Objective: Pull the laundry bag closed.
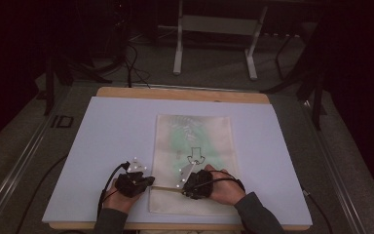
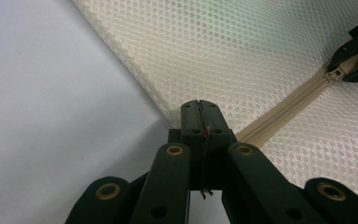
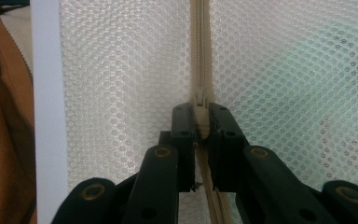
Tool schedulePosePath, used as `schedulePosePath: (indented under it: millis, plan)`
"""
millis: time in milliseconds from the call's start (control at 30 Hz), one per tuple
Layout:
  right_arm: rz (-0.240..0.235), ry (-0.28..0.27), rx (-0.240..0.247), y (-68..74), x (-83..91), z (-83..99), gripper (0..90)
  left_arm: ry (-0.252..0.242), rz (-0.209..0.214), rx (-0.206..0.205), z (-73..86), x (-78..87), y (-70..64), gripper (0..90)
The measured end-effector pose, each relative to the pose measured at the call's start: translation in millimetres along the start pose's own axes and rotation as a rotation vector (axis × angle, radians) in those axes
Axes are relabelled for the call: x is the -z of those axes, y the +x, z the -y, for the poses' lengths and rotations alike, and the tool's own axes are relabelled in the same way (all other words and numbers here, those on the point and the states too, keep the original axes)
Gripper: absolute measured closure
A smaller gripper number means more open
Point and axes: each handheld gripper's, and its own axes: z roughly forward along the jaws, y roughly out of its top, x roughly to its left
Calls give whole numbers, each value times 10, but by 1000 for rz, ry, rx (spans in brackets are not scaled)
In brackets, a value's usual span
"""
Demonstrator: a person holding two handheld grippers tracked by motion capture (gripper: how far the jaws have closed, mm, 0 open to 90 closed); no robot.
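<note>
Here the left gripper [image 2: 199, 108] pinches the mesh bag's [image 1: 193, 146] nine o'clock edge; the right gripper [image 3: 201, 116] pinches the zipper pull [image 3: 200, 100]

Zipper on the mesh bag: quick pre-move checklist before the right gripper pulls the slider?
1. Right gripper closed on the zipper slider: ok.
2. Left gripper pinching the mesh bag edge at the zipper's end: ok.
3. Zipper track straight between the two grippers: ok.
4. Bag lying flat on the white board: ok.
5. Track ahead of the slider free of snagged mesh: ok.
6. Firmness of the left grip: cannot tell.
</note>
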Motion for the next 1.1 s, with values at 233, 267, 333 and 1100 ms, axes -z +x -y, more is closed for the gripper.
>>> schedulePosePath:
  millis: [233,267,333,1100]
  plan:
    - [2,1,-1,5,8,11,822,0,0,0,0,0,-1,895]
    - [1,1,-2,5,9,11,822,0,0,-1,-1,0,-1,895]
    - [2,6,2,3,10,11,822,0,0,0,-1,0,0,895]
    - [-1,8,-16,13,65,132,822,2,-2,1,-1,1,-2,895]
